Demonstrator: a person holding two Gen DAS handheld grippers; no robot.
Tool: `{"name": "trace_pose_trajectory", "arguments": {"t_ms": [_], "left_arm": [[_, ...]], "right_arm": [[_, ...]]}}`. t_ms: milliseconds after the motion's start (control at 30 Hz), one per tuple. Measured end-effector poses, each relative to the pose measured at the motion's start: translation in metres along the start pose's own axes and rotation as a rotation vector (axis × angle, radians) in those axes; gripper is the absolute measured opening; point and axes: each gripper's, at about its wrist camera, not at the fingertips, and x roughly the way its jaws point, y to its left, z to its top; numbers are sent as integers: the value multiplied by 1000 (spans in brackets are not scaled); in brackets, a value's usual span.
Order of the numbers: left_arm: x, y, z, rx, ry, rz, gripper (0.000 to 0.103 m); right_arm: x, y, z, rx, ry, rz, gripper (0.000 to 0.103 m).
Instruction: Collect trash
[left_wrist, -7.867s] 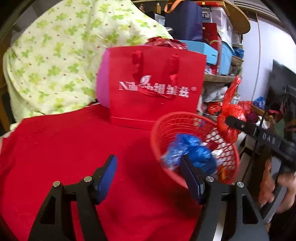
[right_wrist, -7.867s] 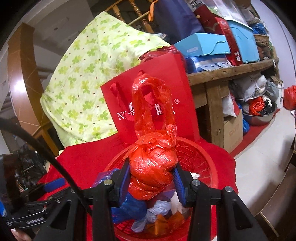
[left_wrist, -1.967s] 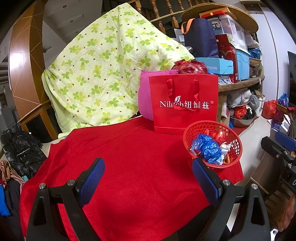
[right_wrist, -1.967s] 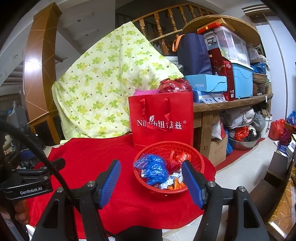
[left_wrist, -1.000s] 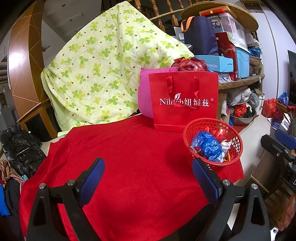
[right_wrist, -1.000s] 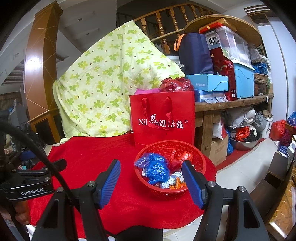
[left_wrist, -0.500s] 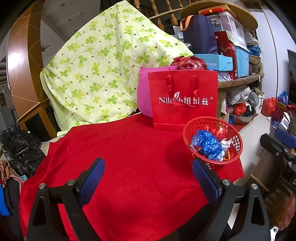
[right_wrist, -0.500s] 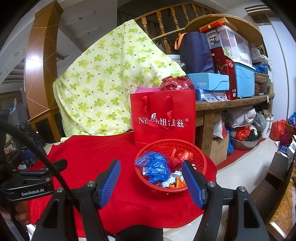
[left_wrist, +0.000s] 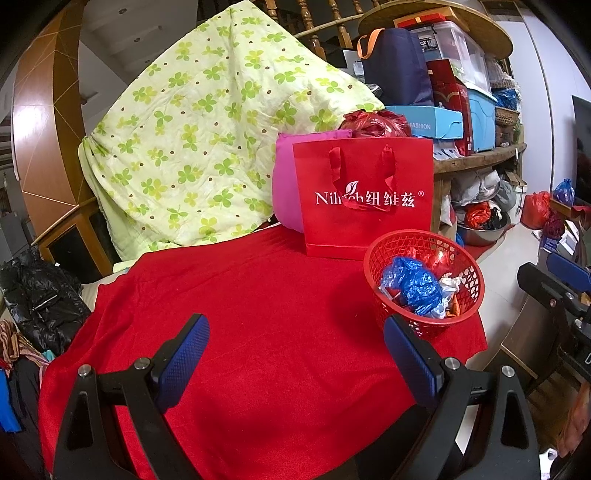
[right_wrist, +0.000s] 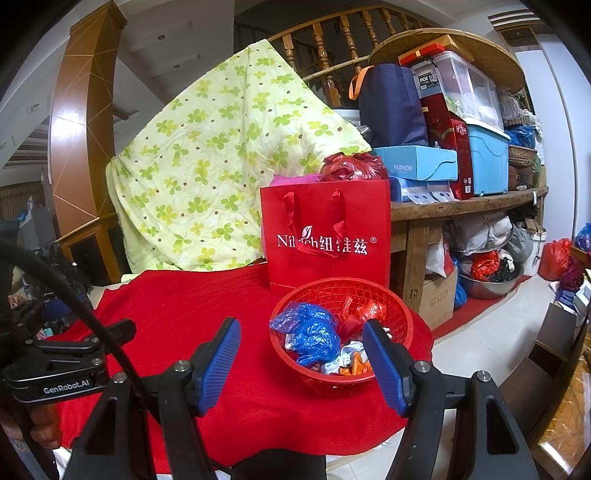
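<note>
Both my grippers held back from the counter (left_wrist: 258, 295), which is covered w/ a red cloth. Left gripper (left_wrist: 295, 354): fingers (left_wrist: 181, 360) wide apart, nothing btwn them, only bare cloth beyond. Right gripper (right_wrist: 301, 363): fingers (right_wrist: 218, 363) also apart, empty; the basket shows btwn them but farther off, no contact.

Red basket (right_wrist: 400, 314) sits near the counter's right front edge, upright. Trash is inside it: crumpled blue bag (right_wrist: 314, 332) on the left, crumpled red bag (right_wrist: 364, 312) at the back, white + orange scraps (right_wrist: 351, 360) toward the front. No loose trash visible on the cloth.

Just behind the basket: red paper gift bag (right_wrist: 325, 258), upright, white lettering, ribbon handles hanging down its face. Pink bundle (left_wrist: 286, 184) beside/behind it, dark red plastic bag (right_wrist: 351, 166) showing above its top. Green clover-print quilt (right_wrist: 221, 166) draped over the stair rail behind.

Left gripper body appears at the left edge of the right wrist view, my hand (right_wrist: 40, 424) under it.
</note>
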Motion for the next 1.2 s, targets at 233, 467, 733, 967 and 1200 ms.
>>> {"name": "trace_pose_trajectory", "arguments": {"t_ms": [233, 467, 733, 967, 1200], "left_arm": [[1, 0, 0, 4, 1, 3, 95], [1, 1, 1, 3, 1, 1, 95], [1, 2, -2, 8, 9, 0, 95], [3, 2, -2, 9, 12, -4, 95], [4, 4, -4, 13, 21, -5, 95]], "right_arm": [[0, 0, 0, 1, 0, -1, 72], [0, -1, 1, 3, 1, 1, 72], [1, -1, 1, 3, 1, 1, 72], [2, -2, 0, 4, 3, 1, 72], [4, -3, -3, 3, 7, 0, 72]]}}
